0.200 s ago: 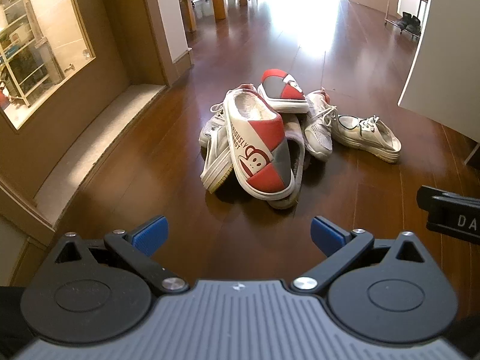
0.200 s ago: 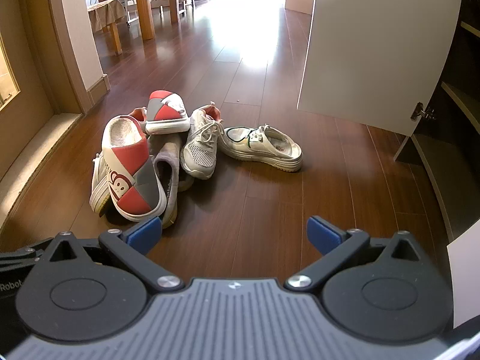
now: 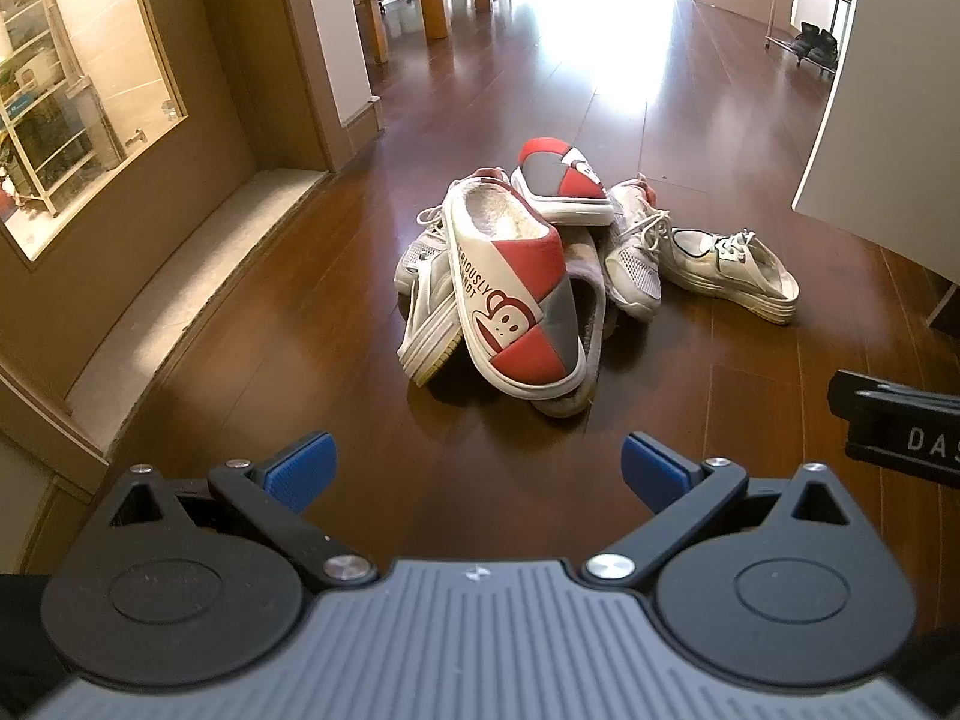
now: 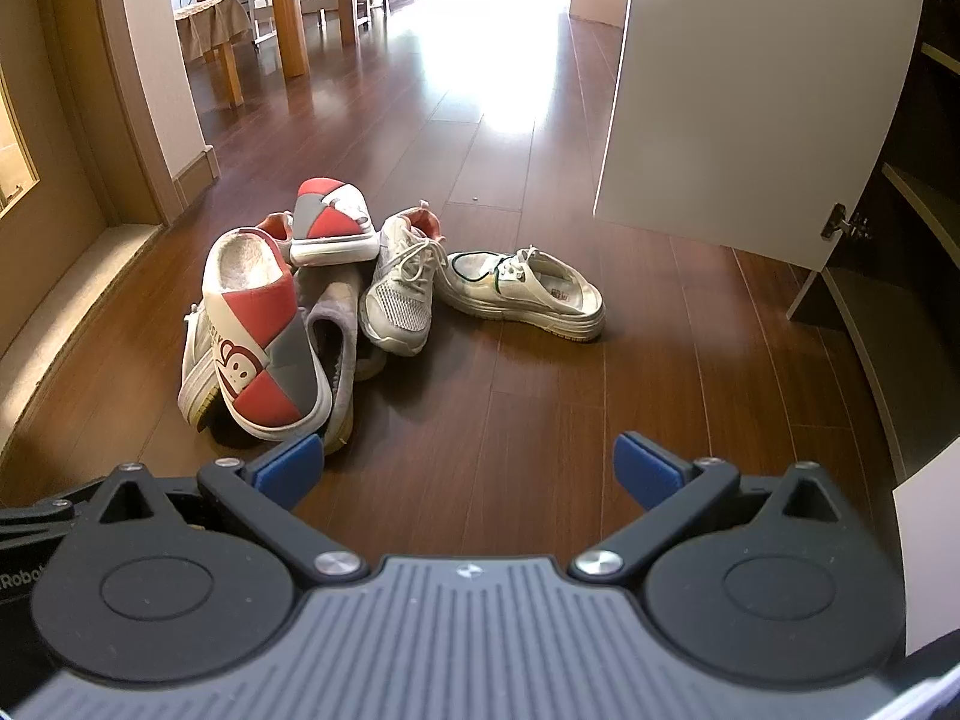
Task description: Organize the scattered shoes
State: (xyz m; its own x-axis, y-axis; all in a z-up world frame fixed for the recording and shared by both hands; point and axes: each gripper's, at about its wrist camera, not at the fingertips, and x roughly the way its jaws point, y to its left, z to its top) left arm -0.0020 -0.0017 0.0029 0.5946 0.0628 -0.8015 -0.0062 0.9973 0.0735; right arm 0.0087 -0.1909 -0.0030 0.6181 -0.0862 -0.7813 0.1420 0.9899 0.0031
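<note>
The shoes lie heaped on the floor, slippers stacked over sneakers. Both tools, left tool and right tool, hang released and empty, facing the pile, probably to pick from it.

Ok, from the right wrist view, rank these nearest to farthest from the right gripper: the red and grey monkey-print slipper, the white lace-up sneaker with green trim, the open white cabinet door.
1. Red and grey monkey-print slipper, front left, just ahead of the right gripper.
2. White lace-up sneaker with green trim, farther ahead, slightly right.
3. Open white cabinet door, farthest, upper right.
</note>
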